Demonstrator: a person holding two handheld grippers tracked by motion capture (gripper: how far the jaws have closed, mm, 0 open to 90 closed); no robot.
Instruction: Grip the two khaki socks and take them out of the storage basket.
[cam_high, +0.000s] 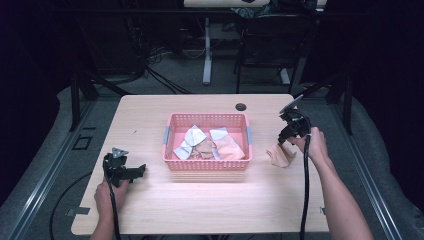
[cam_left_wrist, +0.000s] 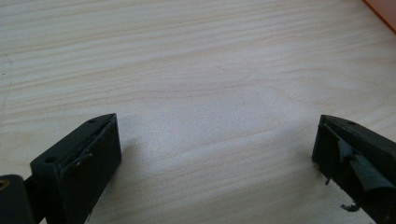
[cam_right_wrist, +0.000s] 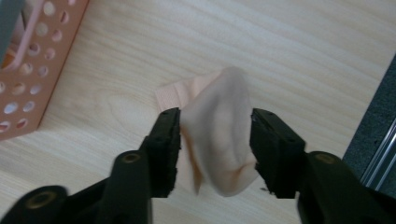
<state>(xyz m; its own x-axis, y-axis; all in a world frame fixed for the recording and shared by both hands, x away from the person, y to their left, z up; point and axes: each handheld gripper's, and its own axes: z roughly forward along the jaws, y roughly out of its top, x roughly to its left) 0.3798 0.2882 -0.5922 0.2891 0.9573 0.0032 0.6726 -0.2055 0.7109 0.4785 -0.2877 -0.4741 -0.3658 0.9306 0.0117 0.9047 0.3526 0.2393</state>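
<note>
Right tongs (cam_right_wrist: 215, 140) were pinched around a bunched-up peach cloth (cam_right_wrist: 219, 140), lifting part of it off the desk (cam_high: 210, 200) just right of the pink basket (cam_high: 207, 165). Left tongs (cam_left_wrist: 215, 154) sat spread wide with nothing in them, down low over bare wood near the front left. Basket had more peach and white cloths (cam_high: 207, 145) piled inside.

left gripper (cam_high: 140, 171): black, grey 3-cornered plate | right gripper (cam_high: 281, 140): black, trailing cable | forearms: sleeveless
</note>
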